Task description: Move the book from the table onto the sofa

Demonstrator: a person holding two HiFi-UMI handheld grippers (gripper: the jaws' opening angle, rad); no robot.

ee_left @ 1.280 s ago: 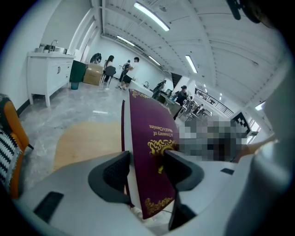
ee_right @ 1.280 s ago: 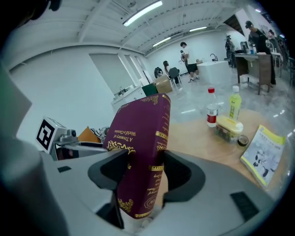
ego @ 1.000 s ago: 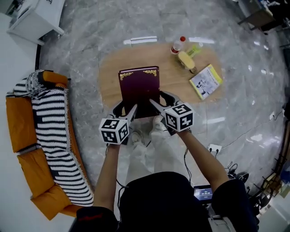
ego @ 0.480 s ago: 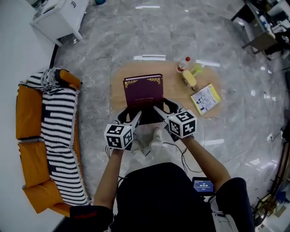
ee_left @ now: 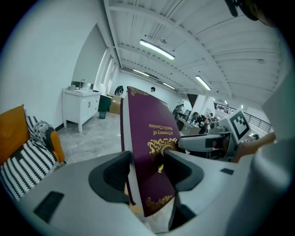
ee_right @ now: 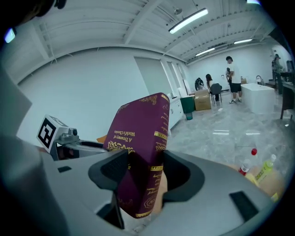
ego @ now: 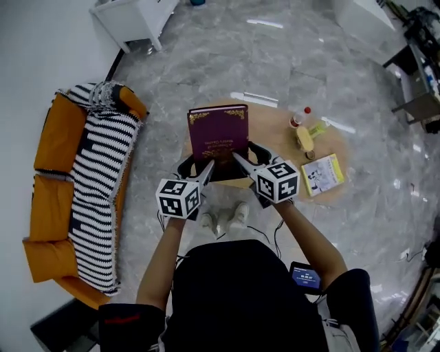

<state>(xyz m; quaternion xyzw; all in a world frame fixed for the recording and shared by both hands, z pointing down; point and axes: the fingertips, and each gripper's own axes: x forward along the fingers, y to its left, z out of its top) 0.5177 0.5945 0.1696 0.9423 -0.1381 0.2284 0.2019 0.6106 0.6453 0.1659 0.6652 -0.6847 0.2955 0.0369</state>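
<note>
A maroon hardcover book (ego: 218, 133) with gold ornaments is held up above the round wooden table (ego: 271, 130), tilted with its cover toward me. My left gripper (ego: 207, 167) is shut on the book's near left corner, and my right gripper (ego: 235, 159) is shut on its near right corner. In the left gripper view the book (ee_left: 150, 143) stands between the jaws; in the right gripper view its spine (ee_right: 154, 152) faces the camera. The orange sofa (ego: 51, 179) with a black-and-white striped throw (ego: 100, 179) lies at the left.
On the table stand a red-capped bottle (ego: 300, 117), a yellow bottle (ego: 304, 139) and a yellow magazine (ego: 322, 174). A white cabinet (ego: 137, 17) stands at the far left. Cables and a device (ego: 304, 275) lie on the marble floor near my feet.
The book has risen off the table in both grippers. The head view has swung left, so the sofa sits closer to the middle and the table has shifted right.
</note>
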